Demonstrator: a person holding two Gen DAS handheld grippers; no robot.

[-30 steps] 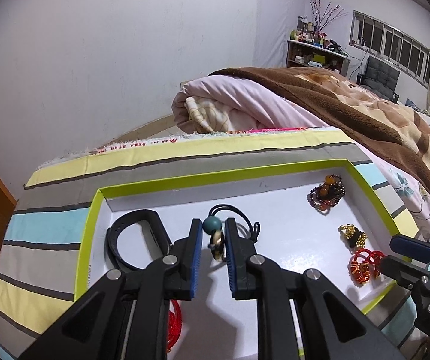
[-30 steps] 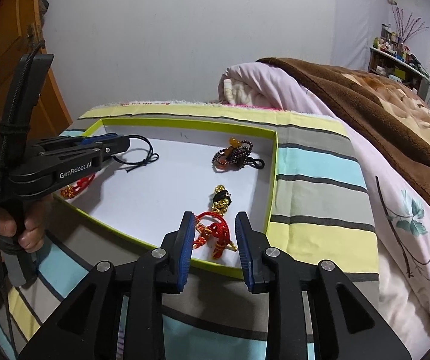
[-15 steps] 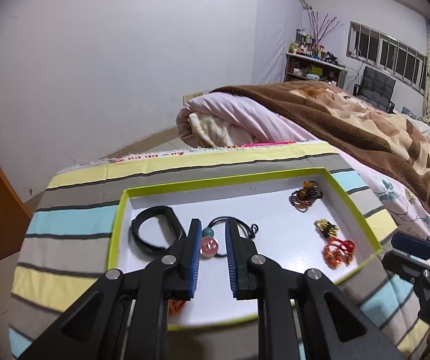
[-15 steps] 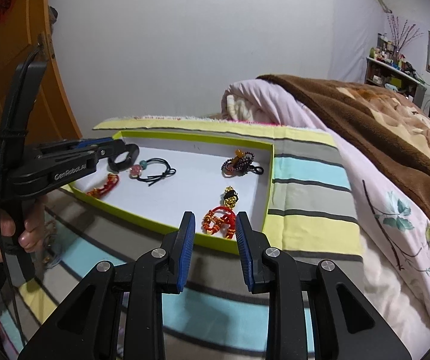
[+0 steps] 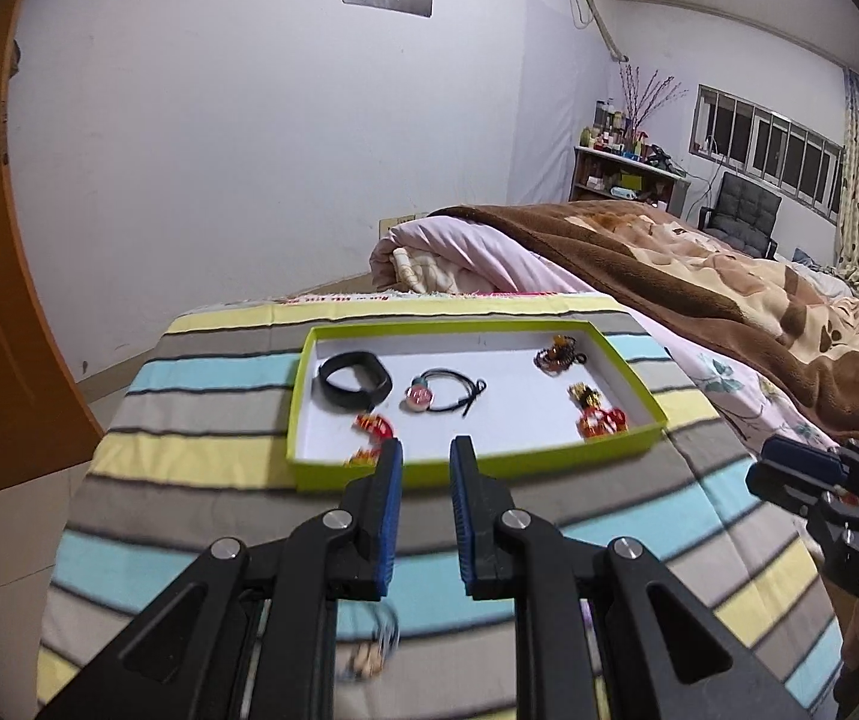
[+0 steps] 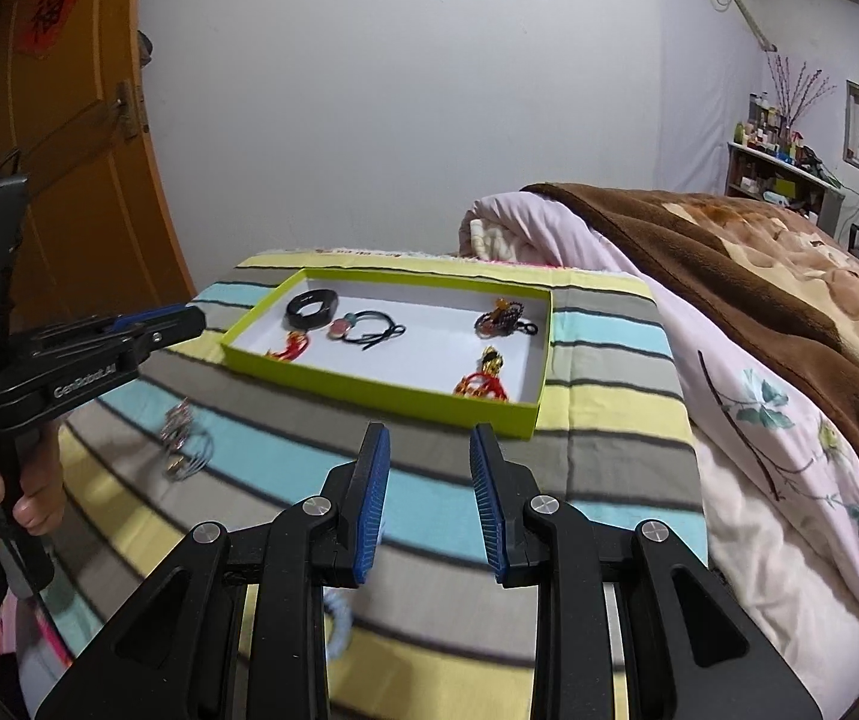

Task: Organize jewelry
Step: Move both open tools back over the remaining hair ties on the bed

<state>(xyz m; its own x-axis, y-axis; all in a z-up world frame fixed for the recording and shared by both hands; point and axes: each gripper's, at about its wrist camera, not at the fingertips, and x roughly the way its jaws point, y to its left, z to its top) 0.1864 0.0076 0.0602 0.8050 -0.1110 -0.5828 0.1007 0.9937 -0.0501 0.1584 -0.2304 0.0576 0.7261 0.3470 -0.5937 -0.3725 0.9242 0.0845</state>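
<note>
The left hand-held gripper (image 5: pixel 423 453) hangs over the striped cloth (image 5: pixel 201 462), a little before the near wall of the green tray (image 5: pixel 489 467). Its blue pads stand apart and nothing is between them. The right hand-held gripper (image 6: pixel 429 438) is also spread and empty, over the same cloth, near the tray's right front corner. In the right wrist view a hand (image 6: pixel 27 498) holds the handle of the left tool at the left edge.

Inside the tray, on its white floor, the jewelry lies in separate spots. A black band (image 5: pixel 354 381) is at the far left. Just beside it is a black cord with a pink and a teal bead (image 5: pixel 435 393). A dark beaded piece with an orange part (image 5: pixel 558 354) lies in the far right corner. Nearer on the right are a small gold piece (image 5: pixel 585 395) and a red and gold ornament (image 5: pixel 600 420), close together. Another red ornament (image 5: pixel 372 426) lies at the near left.

Outside the tray, on the cloth, lies a blurred silver-grey piece (image 6: pixel 183 444). A brown blanket (image 6: pixel 729 276) covers the bed at the right.
</note>
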